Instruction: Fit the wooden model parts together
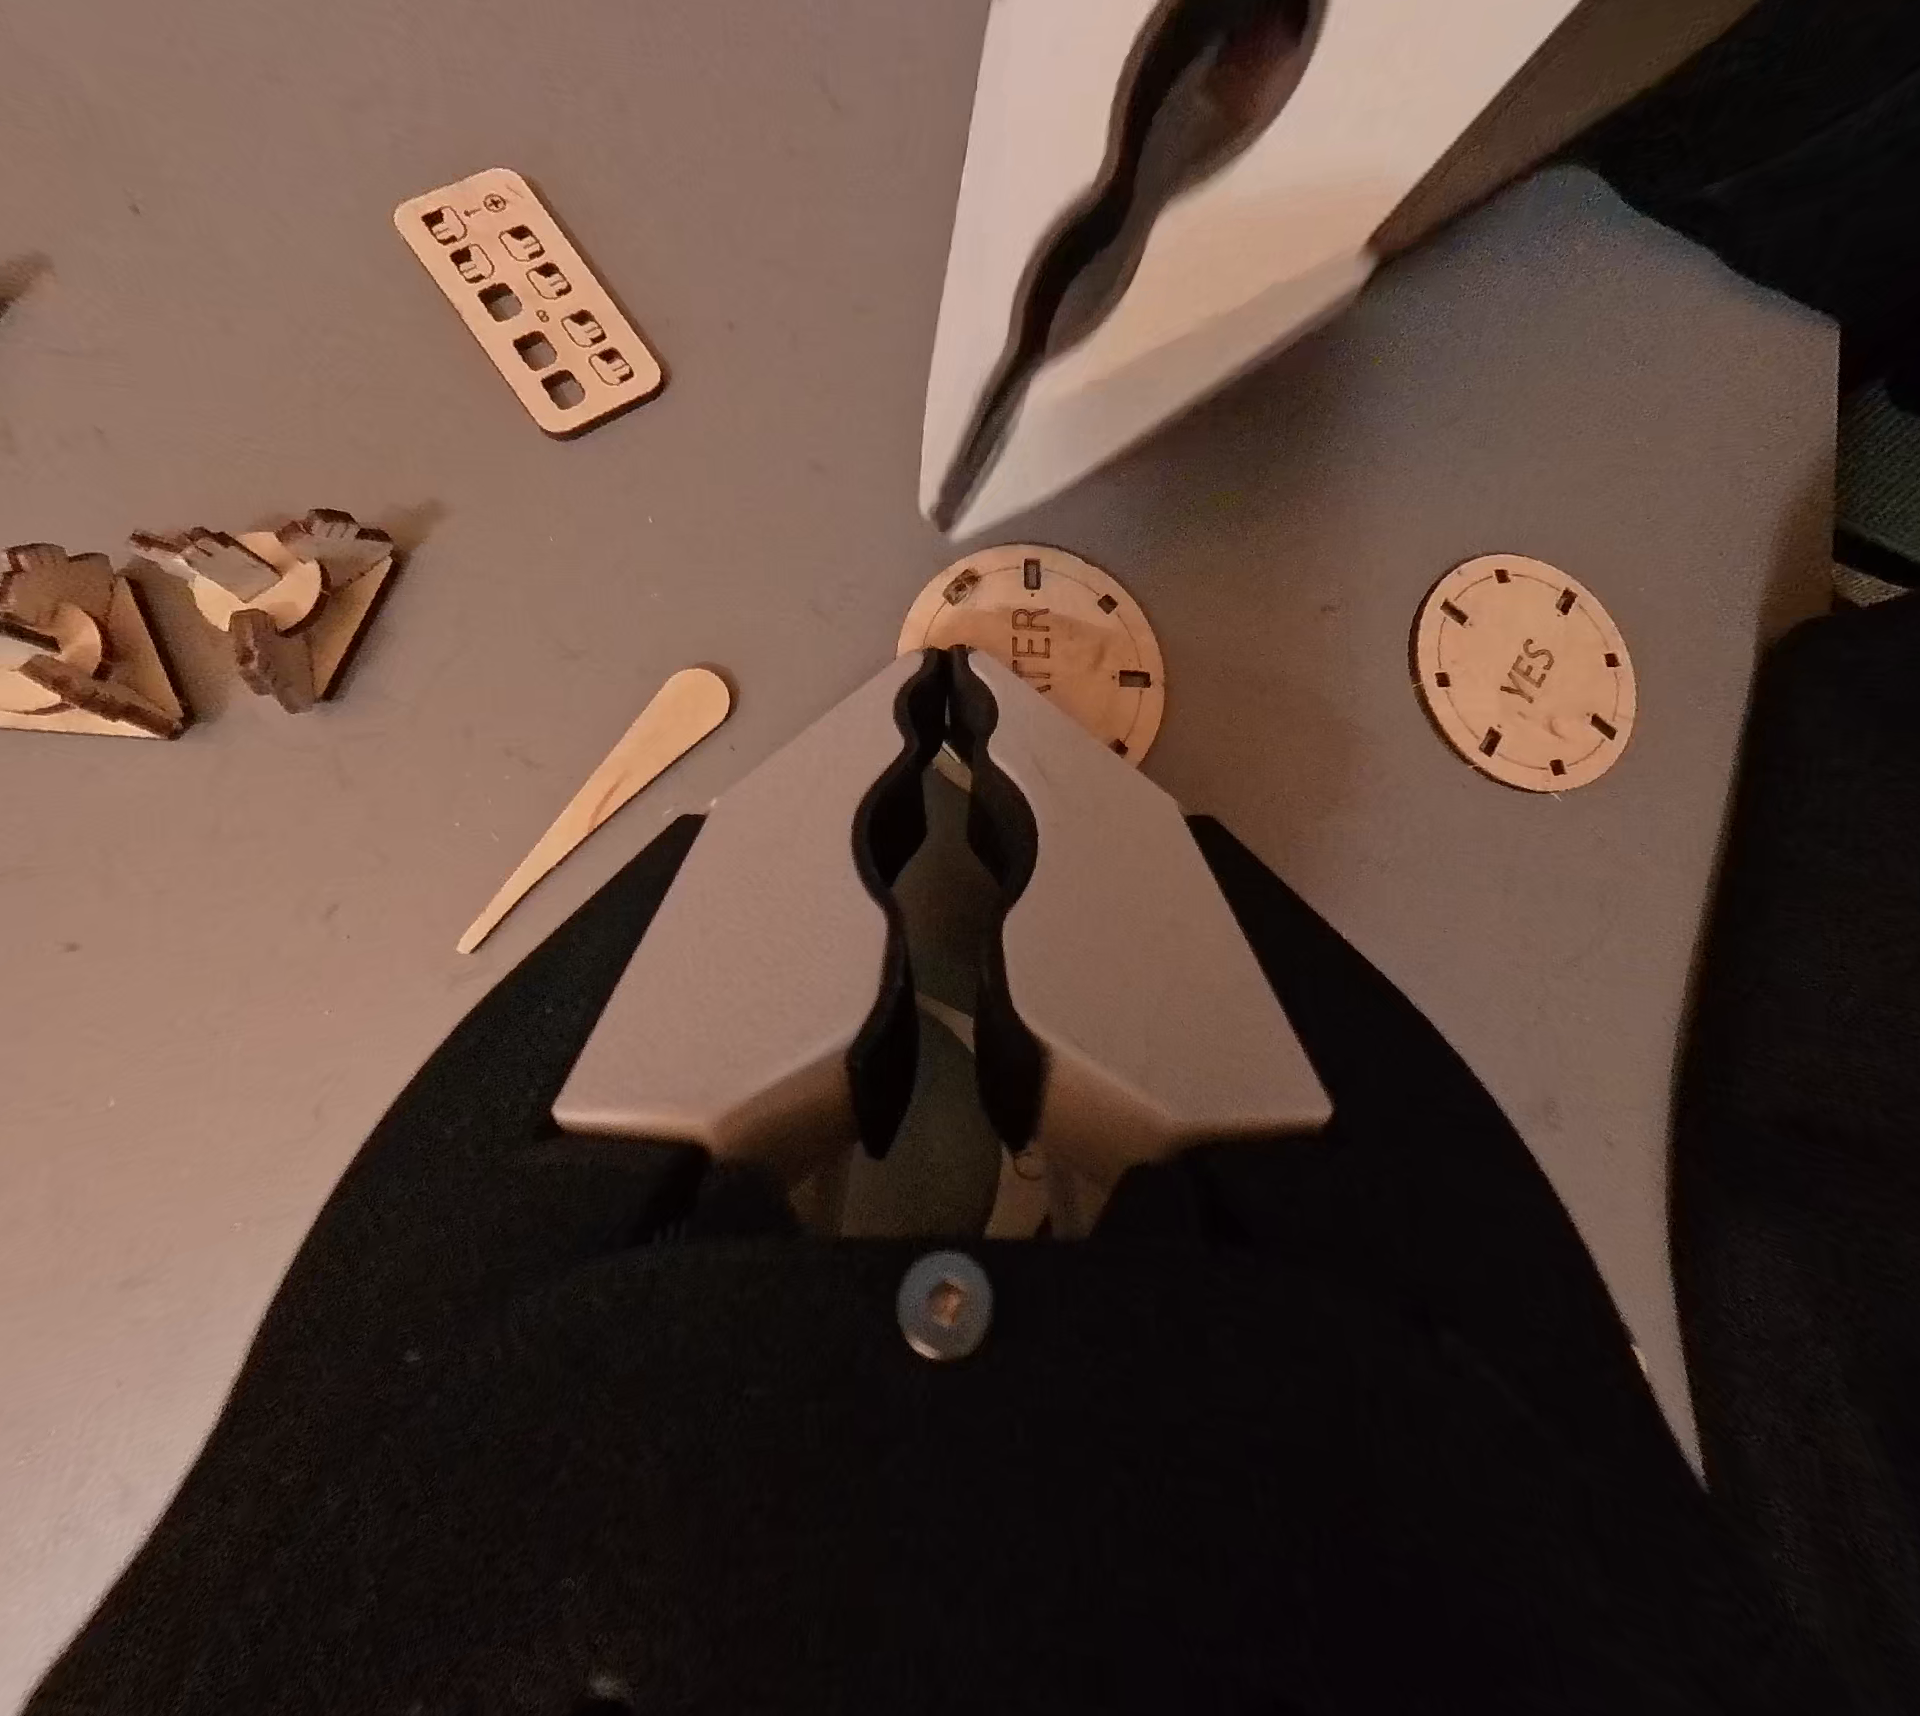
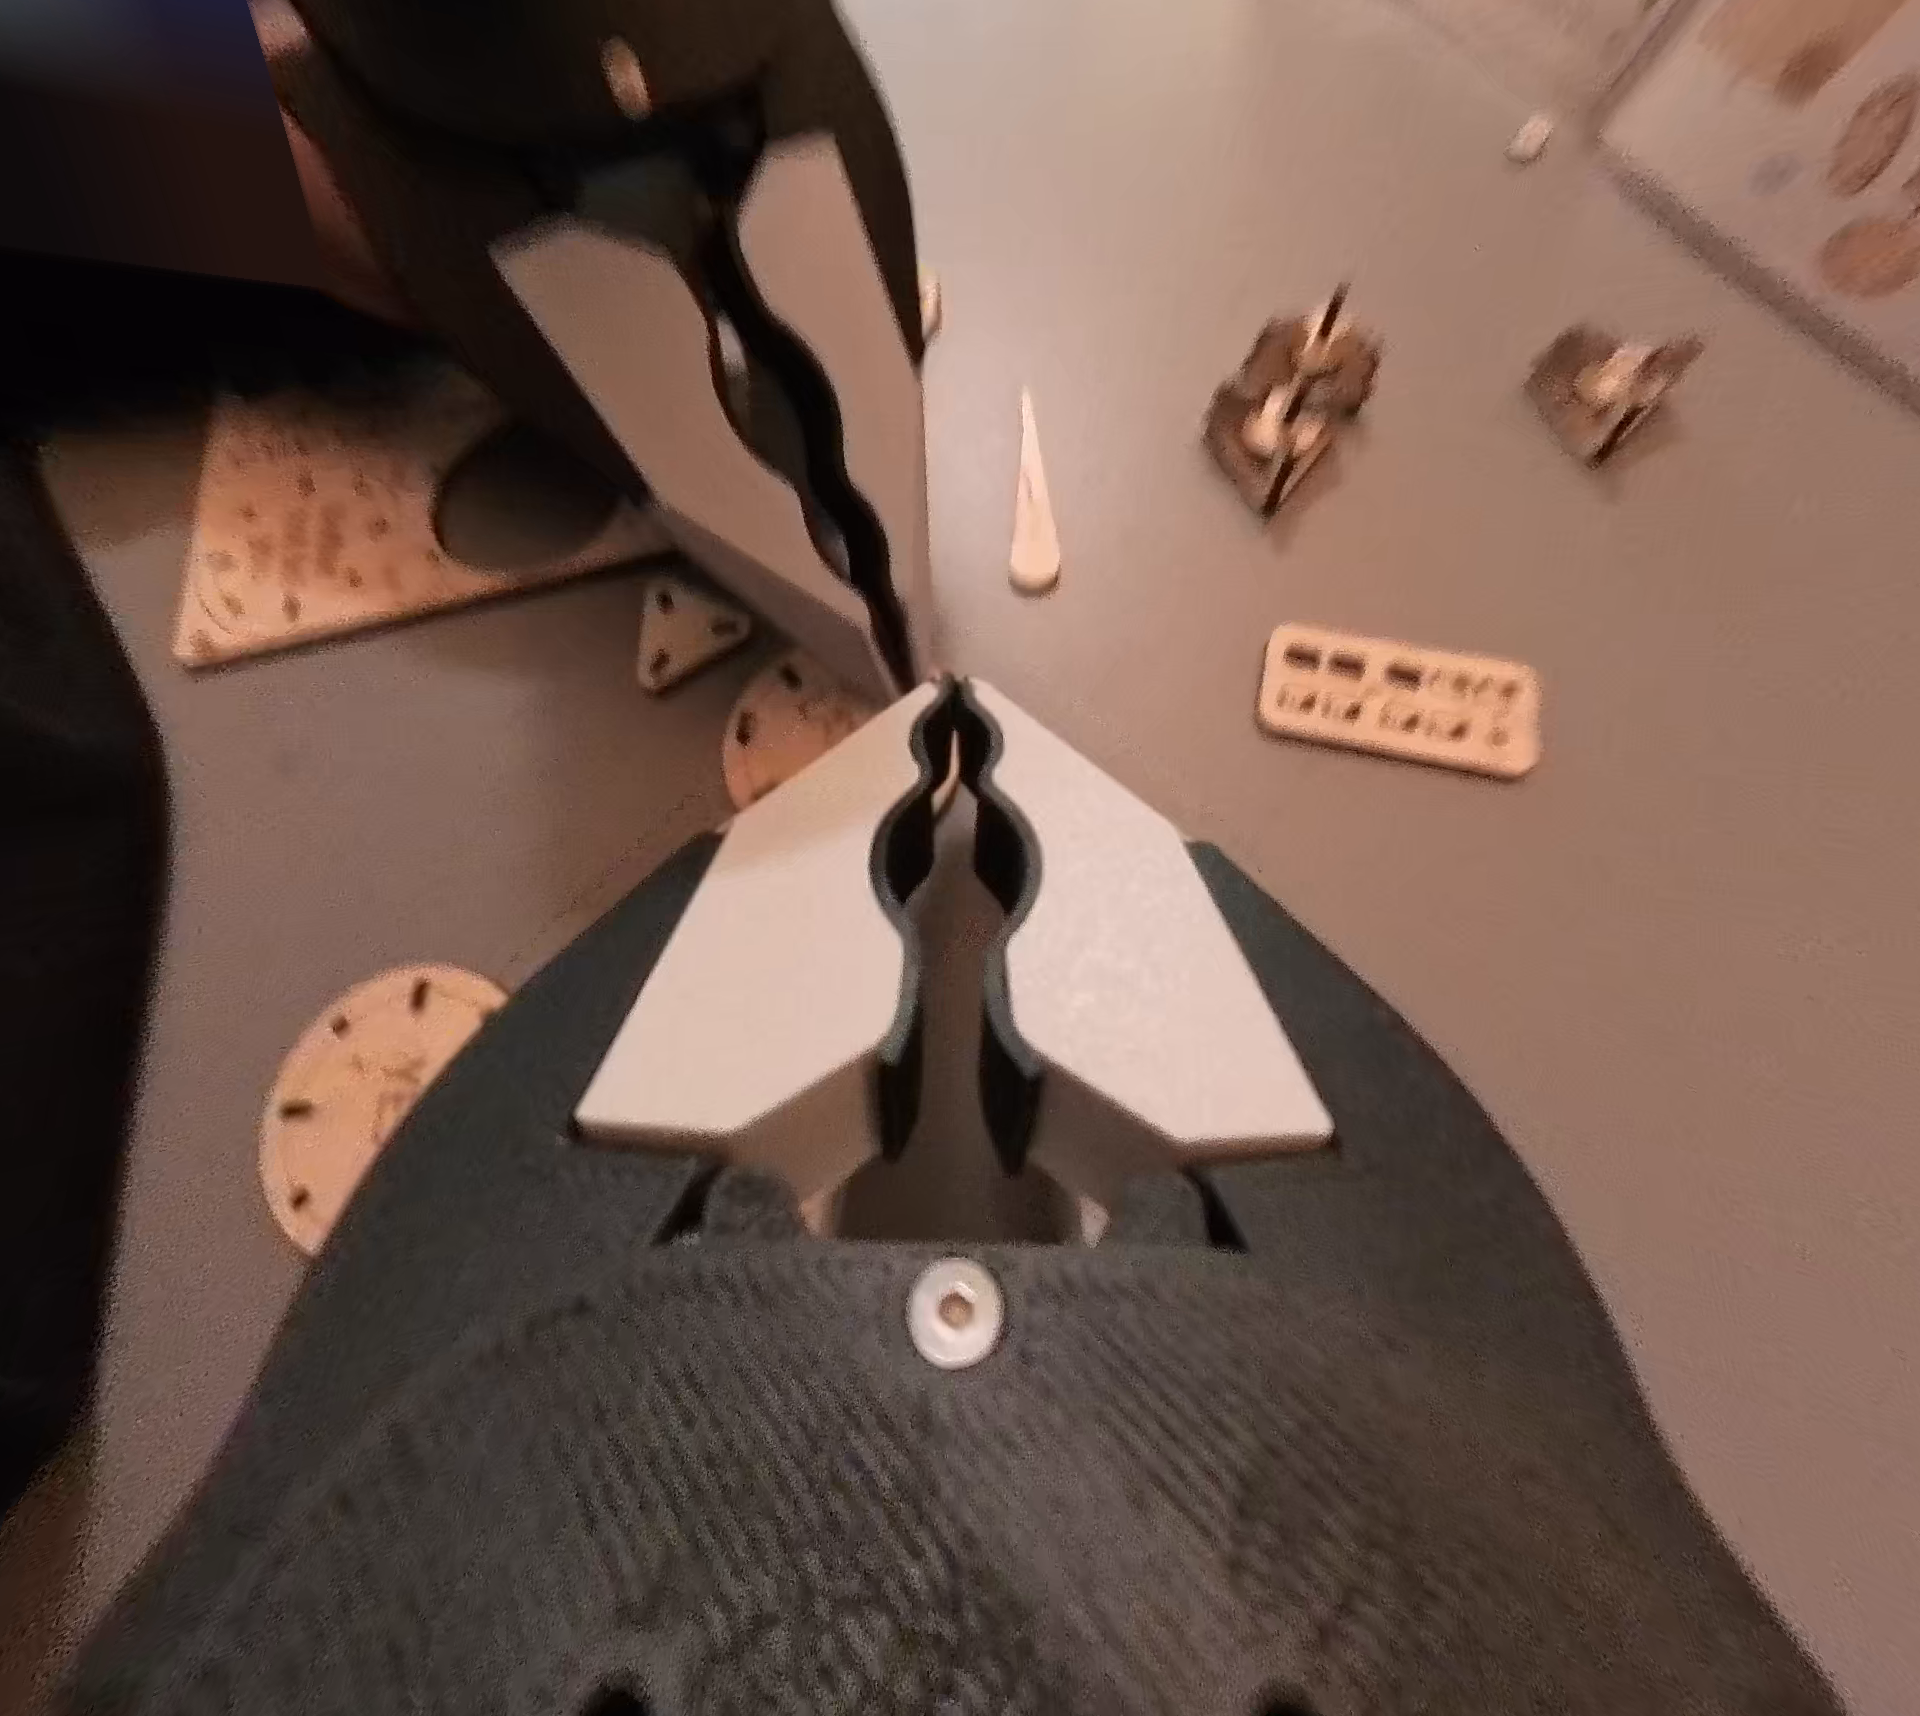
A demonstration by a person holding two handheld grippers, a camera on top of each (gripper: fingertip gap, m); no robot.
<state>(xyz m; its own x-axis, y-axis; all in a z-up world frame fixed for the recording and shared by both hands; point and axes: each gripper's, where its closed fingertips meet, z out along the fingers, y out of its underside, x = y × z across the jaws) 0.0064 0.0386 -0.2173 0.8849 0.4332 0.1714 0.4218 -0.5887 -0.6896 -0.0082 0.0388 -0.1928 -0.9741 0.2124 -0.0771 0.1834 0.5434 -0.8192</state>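
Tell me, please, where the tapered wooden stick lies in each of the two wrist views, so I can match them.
Left wrist view: the tapered wooden stick lies left of centre on the grey table, slanting, wide end uppermost, just left of the left gripper.
Right wrist view: it lies above centre, wide end downward, right of the left gripper.
Shared landmark: the rectangular wooden plate with square cutouts.

On the grey desk (image 1: pixel 312 4) lie two round wooden discs (image 1: pixel 1523 674) side by side, a tapered wooden stick (image 1: pixel 613 793) to their left, a slotted wooden card (image 1: pixel 530 302) farther off, and two small triangular wooden assemblies (image 1: pixel 281 606) at the far left.
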